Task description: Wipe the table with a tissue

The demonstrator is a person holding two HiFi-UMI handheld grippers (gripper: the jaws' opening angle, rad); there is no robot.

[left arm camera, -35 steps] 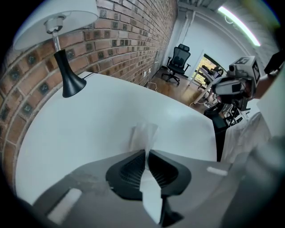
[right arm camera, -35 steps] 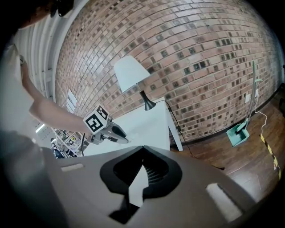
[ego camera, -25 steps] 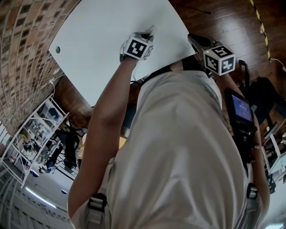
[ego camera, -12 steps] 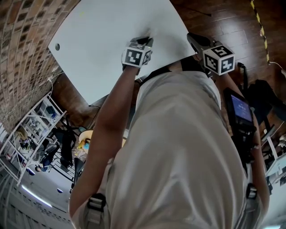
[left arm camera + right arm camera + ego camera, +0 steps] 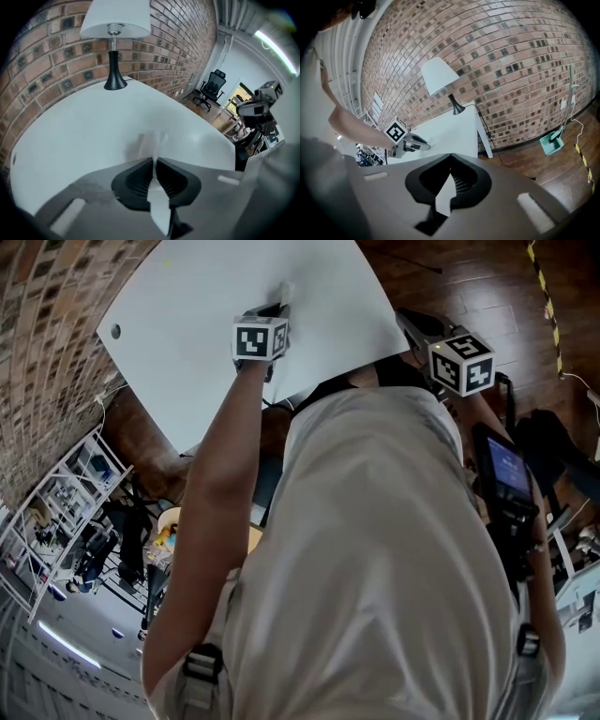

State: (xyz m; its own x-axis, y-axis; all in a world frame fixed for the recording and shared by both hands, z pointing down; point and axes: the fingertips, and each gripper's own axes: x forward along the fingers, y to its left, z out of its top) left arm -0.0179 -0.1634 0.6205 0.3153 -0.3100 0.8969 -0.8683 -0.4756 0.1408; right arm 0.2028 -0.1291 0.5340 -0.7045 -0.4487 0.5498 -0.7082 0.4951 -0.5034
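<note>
White tissue is pinched between the jaws of the left gripper. The jaws are almost together, clamped on the thin sheet, and its free end fans out past the tips and lies on the table. From the head view the tissue shows as a pale scrap at the far end of the left gripper, well in from the table's edges, with the person's bare left arm stretched out behind it. The table is plain white, with a small round hole near its left corner.

In the left gripper view, a lamp with a white shade and a black foot stands at the table's back edge against the brick wall.

The right gripper hangs just off the table's right edge, above the dark wooden floor, well apart from the tissue. In its own view the right gripper has its jaws closed tip to tip. A pale sliver shows between its pads, and I cannot tell what that is. Past it, the left gripper presses down on the table.

A green dustpan stands on the floor by the wall.
</note>
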